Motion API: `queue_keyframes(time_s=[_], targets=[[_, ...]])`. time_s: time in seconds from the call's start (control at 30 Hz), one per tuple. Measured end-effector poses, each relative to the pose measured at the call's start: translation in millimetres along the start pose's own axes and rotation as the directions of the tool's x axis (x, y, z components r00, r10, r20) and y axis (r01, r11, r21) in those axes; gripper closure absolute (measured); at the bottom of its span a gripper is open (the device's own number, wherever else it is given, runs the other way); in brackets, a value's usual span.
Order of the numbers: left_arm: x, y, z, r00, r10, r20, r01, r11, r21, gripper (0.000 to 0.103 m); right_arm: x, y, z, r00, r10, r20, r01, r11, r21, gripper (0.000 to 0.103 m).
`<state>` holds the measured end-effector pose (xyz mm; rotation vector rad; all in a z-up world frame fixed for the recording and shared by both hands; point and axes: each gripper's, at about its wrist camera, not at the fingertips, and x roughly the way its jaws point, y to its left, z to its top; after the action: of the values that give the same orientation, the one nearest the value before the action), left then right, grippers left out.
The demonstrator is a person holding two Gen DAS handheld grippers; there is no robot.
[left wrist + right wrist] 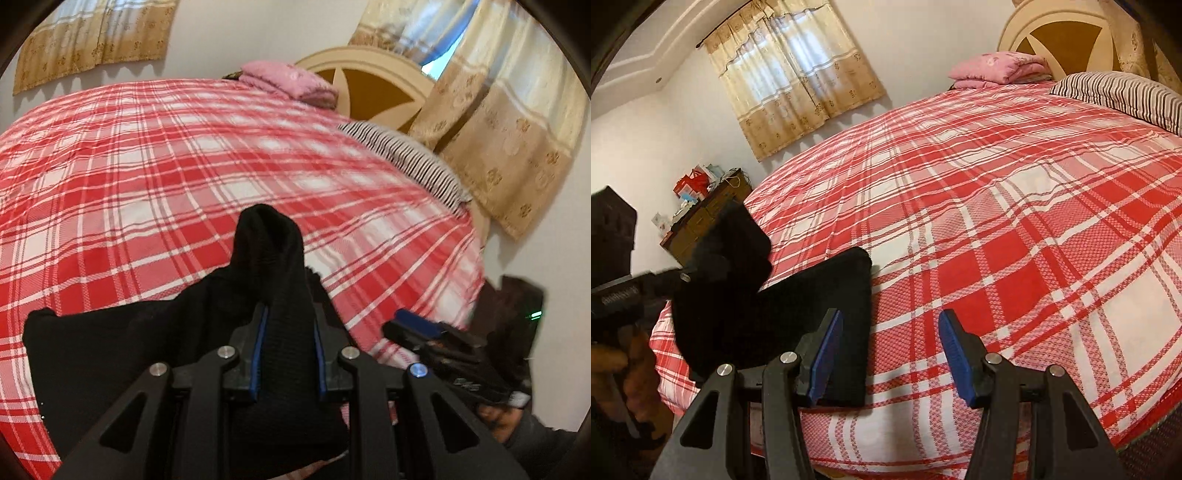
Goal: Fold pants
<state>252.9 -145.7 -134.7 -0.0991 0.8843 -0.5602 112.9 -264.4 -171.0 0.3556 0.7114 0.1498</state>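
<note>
My left gripper (286, 343) pinches a bunched fold of the black pants (812, 295), which trail limp onto the bed (1015, 229). My right gripper (888, 354) hangs wide, empty. Soft, light knit, probably; I'd take the far hem.

Matt black knit pants (284, 295), woven checked cotton bedsheet (147, 166), wooden headboard (369, 85)

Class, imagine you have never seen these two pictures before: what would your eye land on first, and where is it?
The red and white checked bedspread fills most of both views. Against it stand the black pants: the left tongs are shut on a bunch of the fabric and hold it up, while the rest lies on the near edge of the bed. The right tongs hang open and empty above the spread, beside the pants.
</note>
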Motion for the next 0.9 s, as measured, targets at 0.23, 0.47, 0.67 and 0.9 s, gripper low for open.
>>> queue_keyframes(time_s=[0.23, 0.47, 0.67, 0.9], targets=[[29.2, -19.0, -8.6, 0.994, 0.106, -0.017, -0.104, 0.991, 0.089, 0.077, 1.5, -1.8, -1.6, 1.0, -0.004, 0.008, 0.004, 1.0, 0.01, 0.047], [15.3, -44.6, -11.2, 0.997, 0.059, 0.041, -0.064, 0.988, 0.142, 0.043, -6.2, -15.3, 0.8, 0.999, -0.009, 0.052, 0.005, 0.998, 0.068, 0.047], [-27.7, -39.6, -14.7, 0.982, 0.093, 0.163, -0.122, 0.975, 0.184, 0.022, -16.6, -13.9, 3.7, 0.995, -0.016, 0.097, 0.009, 0.997, 0.072, 0.047], [-48.7, 23.8, -37.2, 0.953, 0.246, 0.179, -0.264, 0.961, 0.086, 0.013, -24.0, 50.8, 4.8, 0.988, 0.118, 0.096, -0.108, 0.989, -0.105, 0.047]])
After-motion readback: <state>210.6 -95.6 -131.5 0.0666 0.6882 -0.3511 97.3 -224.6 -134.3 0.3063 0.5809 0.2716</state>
